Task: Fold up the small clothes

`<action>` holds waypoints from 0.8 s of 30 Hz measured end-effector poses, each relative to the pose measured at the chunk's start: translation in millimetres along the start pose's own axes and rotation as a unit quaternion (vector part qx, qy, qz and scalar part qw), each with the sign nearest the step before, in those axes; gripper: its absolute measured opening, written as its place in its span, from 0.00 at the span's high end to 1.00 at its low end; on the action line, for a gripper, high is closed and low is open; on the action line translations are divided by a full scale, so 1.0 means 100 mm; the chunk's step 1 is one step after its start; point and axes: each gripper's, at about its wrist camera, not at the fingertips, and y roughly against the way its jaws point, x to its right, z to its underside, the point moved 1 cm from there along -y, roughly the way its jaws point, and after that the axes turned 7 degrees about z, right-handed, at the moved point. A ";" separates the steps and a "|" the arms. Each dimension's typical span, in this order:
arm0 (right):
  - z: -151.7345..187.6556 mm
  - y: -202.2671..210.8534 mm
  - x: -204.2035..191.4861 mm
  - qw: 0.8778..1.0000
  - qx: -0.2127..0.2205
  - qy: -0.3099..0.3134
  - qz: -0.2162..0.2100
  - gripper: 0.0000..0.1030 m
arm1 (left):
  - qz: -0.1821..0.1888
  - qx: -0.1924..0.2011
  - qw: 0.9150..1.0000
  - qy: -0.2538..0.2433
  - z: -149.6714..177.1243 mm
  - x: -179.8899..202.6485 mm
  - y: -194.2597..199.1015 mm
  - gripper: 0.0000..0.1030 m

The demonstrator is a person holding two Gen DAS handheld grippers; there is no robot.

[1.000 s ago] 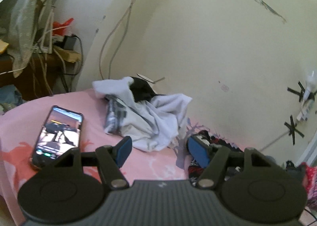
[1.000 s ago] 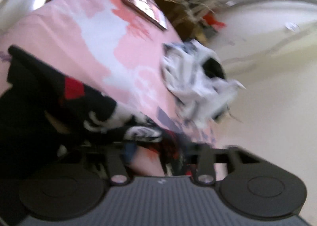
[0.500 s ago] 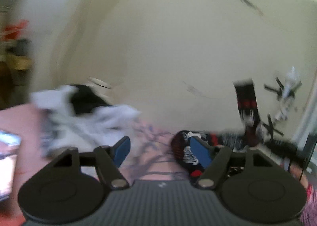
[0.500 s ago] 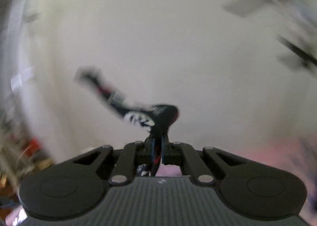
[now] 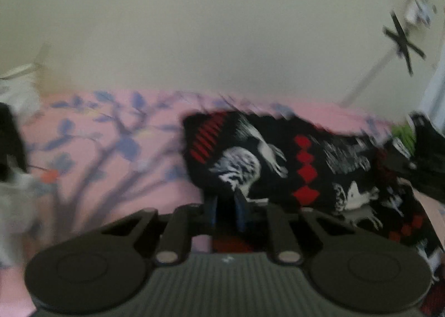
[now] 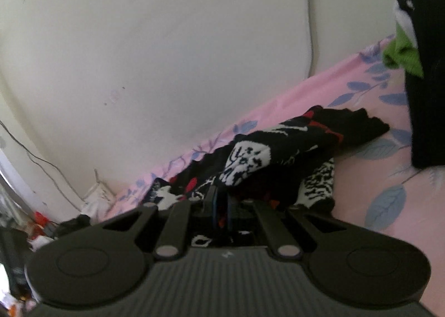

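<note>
Two grippers meet on one patterned black sock [image 5: 278, 161] lying on the pink floral bedsheet [image 5: 111, 150] by the wall: the right gripper [image 6: 221, 210] is clamped tight on it, and the left gripper [image 5: 226, 211] is closing on its near edge. This looks like the grasping step; next, probably pull it flat, then fold it.

We see the patterned sock [image 5: 278, 161] on the bedsheet [image 5: 111, 150] along its wall-side edge, a clothes pile [image 5: 14, 150] to its left.
</note>
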 end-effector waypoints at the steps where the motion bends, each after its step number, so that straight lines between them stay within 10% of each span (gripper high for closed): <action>1: -0.02 0.09 -0.04 0.999 0.013 -0.004 -0.035 1.00 | -0.014 0.023 1.000 0.008 0.01 -0.07 0.13 0.90; 6: 0.06 0.00 -0.22 0.998 -0.031 0.036 -0.047 0.97 | -0.016 0.006 0.997 0.073 0.19 -0.35 0.39 0.84; 9: 0.09 0.00 -0.11 0.999 -0.031 0.029 -0.026 0.54 | 0.002 0.026 0.997 0.067 0.15 -0.38 0.53 0.41; 12: 0.00 0.06 0.08 0.998 -0.019 -0.036 -0.038 0.53 | 0.005 0.054 0.996 0.073 -0.18 -0.41 0.51 0.40; 16: -0.16 0.07 0.22 0.995 0.008 -0.091 -0.031 0.53 | 0.014 -0.002 0.999 0.046 -0.56 -0.36 -0.07 0.40; 17: -0.18 0.05 0.26 0.995 0.011 -0.097 -0.025 0.61 | 0.014 -0.026 0.999 0.040 -0.60 -0.34 -0.28 0.42; 19: -0.29 0.02 0.28 0.996 0.016 -0.090 -0.009 0.91 | 0.004 -0.063 0.998 0.031 -0.61 -0.37 -0.61 0.87; 24: -0.50 0.31 0.19 0.992 0.108 -0.058 -0.027 0.93 | 0.042 0.023 0.995 0.082 -0.62 -0.47 -0.54 0.91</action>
